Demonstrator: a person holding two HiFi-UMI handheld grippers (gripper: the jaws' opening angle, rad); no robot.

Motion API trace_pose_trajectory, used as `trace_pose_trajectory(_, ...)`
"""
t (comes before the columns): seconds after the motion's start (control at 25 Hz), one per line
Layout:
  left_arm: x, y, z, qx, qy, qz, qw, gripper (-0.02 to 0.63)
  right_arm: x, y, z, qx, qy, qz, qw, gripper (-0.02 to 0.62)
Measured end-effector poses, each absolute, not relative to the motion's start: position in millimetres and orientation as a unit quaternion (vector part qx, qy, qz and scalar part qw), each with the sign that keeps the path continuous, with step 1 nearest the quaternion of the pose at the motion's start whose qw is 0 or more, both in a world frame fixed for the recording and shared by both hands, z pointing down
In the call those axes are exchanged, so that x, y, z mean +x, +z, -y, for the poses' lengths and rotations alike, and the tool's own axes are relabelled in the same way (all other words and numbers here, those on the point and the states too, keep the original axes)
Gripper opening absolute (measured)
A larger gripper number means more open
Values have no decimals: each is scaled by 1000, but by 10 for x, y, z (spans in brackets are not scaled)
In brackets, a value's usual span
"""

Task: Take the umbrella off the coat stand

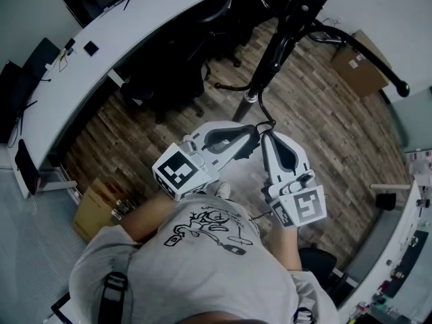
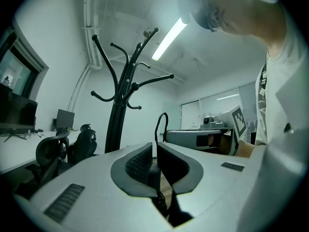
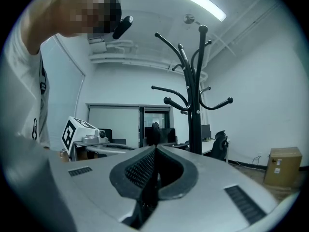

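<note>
Wood-plank flooring (image 1: 317, 120) spreads under a curved white desk (image 1: 135, 32) at far left, and the black coat stand (image 1: 287, 36) rises just beyond the grippers. The left gripper (image 2: 154, 149) has its pads parted by a thin slit with nothing in it. The right gripper (image 3: 154, 152) is pressed closed and empty. Both are held near the chest and aimed at the stand, probably lining up a reach. The umbrella cannot be picked out for sure. A dark shaft with a silvery collar (image 1: 250, 98) along the pole may be it.

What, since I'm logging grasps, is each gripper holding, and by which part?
Nothing is held. The left gripper has a narrow empty gap; the right gripper is shut empty.
</note>
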State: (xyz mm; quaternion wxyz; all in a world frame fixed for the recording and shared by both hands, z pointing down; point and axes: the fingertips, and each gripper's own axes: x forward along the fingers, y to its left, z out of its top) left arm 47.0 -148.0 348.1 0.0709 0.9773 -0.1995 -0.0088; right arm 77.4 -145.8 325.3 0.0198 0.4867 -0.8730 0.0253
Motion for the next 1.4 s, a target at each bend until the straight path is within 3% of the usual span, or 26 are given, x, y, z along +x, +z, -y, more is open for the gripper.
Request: trace_pose_trajectory(1.4, 114, 3643, 1498, 962, -14, 255, 95, 26, 1058, 3547, 1245, 513, 37, 856, 44, 11)
